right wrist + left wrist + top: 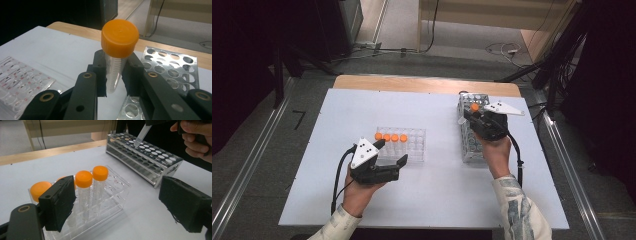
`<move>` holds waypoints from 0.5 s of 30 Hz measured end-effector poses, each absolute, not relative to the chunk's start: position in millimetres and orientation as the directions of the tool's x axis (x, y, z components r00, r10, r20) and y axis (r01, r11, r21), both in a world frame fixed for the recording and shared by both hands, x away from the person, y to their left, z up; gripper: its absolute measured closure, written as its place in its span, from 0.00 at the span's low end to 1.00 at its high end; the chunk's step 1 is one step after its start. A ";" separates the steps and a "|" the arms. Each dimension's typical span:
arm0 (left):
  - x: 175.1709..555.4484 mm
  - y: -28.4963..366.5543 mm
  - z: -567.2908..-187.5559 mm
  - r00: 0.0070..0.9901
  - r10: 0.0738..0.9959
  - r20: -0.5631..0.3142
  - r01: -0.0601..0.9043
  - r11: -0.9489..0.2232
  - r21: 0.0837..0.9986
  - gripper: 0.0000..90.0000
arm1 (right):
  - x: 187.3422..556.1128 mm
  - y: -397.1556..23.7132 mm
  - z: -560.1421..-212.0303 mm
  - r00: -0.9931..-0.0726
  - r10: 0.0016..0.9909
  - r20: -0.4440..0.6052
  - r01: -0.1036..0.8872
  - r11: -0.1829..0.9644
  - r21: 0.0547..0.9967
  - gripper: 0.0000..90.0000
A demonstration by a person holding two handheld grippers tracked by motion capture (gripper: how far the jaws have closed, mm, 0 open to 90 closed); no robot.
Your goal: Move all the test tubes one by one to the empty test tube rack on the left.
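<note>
- Orange-capped centrifuge tube (117, 57) is clenched at mid-body by the right tongs (115, 75), tilted, its tip over the far holes of the metal rack (472, 135).
- The metal rack lies lengthwise at the table's (312, 165) right side, its far end near the back edge of the white top; bare white surface runs along its right flank.
- The left tongs (391, 152) stand released, jaws wide, just in front of the clear plastic rack (412, 147), which carries four orange-capped tubes (391, 137) in its back row.
- Open table separates the two racks.
- From above, the right hand (497, 150) and tongs cover much of the metal rack; the held tube's tip is hidden there.
</note>
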State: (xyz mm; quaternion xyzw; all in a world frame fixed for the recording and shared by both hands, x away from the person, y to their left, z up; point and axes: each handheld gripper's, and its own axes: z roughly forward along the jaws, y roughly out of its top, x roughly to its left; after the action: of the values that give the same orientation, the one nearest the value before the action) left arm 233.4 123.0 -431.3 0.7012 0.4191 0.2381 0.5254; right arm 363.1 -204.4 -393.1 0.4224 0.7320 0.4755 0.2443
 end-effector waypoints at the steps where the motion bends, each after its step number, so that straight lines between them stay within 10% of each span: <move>1: 233.4 122.9 -431.0 0.533 0.839 -0.105 0.336 -0.096 0.937 0.14 | 361.6 -203.7 -393.8 -0.528 0.848 0.046 0.387 0.191 0.902 0.80; 15: 235.9 123.9 -427.3 0.516 0.849 -0.118 0.330 -0.070 0.941 0.14 | 348.6 -195.1 -403.1 -0.587 0.808 0.051 0.375 0.215 0.902 0.80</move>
State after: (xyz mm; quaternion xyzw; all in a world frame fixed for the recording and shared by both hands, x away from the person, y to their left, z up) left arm 235.9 123.9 -427.3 0.6896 0.4275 0.2438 0.5313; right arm 348.6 -195.1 -403.1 0.3961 0.7468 0.4853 0.2233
